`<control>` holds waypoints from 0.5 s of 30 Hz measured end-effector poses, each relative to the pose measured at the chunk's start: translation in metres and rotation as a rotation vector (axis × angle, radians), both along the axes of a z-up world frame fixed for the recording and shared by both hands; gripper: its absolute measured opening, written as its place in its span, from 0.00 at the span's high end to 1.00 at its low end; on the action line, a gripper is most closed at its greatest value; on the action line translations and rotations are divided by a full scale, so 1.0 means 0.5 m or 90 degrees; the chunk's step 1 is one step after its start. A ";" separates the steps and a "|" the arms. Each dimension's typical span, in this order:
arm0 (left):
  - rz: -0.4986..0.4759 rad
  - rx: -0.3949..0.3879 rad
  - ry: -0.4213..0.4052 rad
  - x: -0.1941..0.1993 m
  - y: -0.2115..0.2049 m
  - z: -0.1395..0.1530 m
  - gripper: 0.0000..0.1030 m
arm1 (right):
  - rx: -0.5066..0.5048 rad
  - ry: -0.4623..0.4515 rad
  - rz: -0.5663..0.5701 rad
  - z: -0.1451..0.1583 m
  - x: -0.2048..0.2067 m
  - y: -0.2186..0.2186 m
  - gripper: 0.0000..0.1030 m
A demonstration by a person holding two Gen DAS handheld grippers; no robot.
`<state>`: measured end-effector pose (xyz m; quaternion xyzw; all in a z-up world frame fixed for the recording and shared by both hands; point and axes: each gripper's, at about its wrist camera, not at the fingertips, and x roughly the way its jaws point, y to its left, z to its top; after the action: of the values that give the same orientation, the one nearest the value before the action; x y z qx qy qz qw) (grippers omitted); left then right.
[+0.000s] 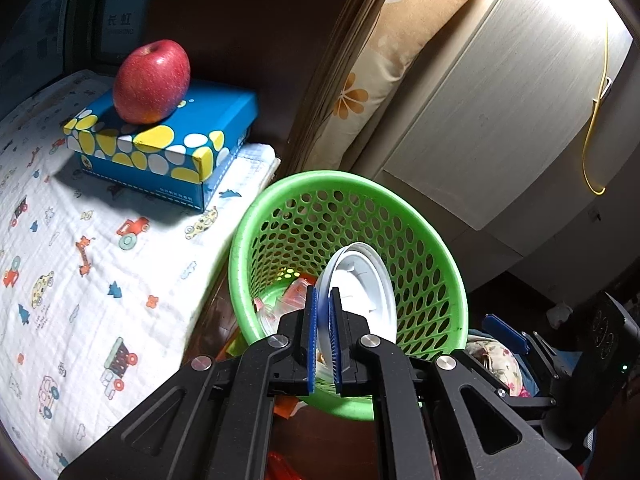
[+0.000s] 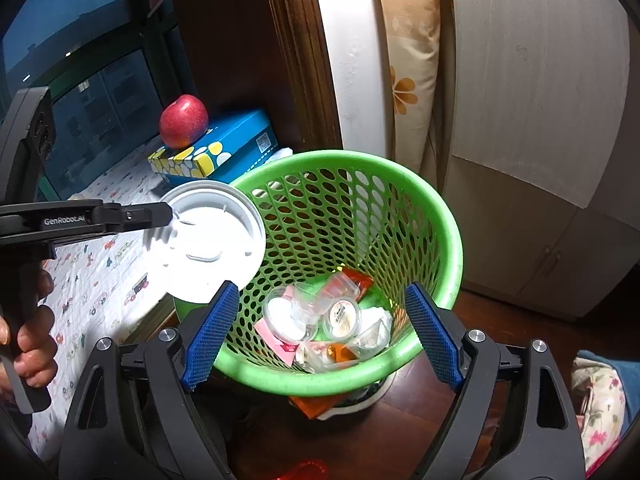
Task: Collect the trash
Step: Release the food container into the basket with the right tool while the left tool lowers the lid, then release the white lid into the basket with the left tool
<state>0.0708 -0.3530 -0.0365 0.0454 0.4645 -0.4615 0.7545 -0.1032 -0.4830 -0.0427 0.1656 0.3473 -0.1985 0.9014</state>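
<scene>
The left gripper (image 1: 323, 320) is clenched on the rim of a round white plastic lid (image 1: 362, 292), its ribbed blue pads (image 1: 312, 340) pinching the thin edge from both sides. The lid has a raised outer ring and shallow moulded ridges on its face, and it is held tilted over the near-left rim of a green plastic basket (image 1: 432, 240). From the right wrist view the lid (image 2: 214, 240) overlaps the basket's (image 2: 436, 216) left rim, with the black arm of the left gripper (image 2: 170, 214) reaching in from the left and a hand (image 2: 34, 344) wrapped around its handle.

The basket is round with a smooth rolled rim and walls pierced by rows of oval holes. Inside it lie small clear plastic cups (image 2: 340, 316), a pink packet (image 2: 276, 338), an orange wrapper (image 2: 356, 278) and crumpled white paper (image 2: 378, 316).

The right gripper (image 2: 320, 334) is released, its blue textured pads (image 2: 434, 340) spread wide with nothing between them, hovering over the basket's near rim.

Beside the basket is a bed covered with a white quilted cloth (image 1: 80, 264) printed with small cars and animals. On it sits a blue cardboard box (image 1: 168, 148) patterned with yellow and white ovals, and a glossy red apple (image 1: 152, 80) rests on the box lid.
</scene>
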 end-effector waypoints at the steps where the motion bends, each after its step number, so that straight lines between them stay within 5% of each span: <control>1: -0.001 0.002 0.000 -0.002 -0.002 -0.002 0.94 | 0.000 -0.001 0.000 0.000 -0.002 0.001 0.18; 9: -0.012 0.008 0.011 -0.009 -0.004 -0.015 0.90 | 0.005 -0.005 -0.002 0.001 -0.007 0.004 0.18; 15: 0.001 0.008 0.001 -0.010 0.014 -0.007 0.64 | 0.007 -0.006 0.001 0.004 -0.007 0.013 0.18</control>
<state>0.0657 -0.3462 -0.0400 0.0494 0.4679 -0.4579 0.7543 -0.1068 -0.4767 -0.0407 0.1709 0.3440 -0.1953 0.9024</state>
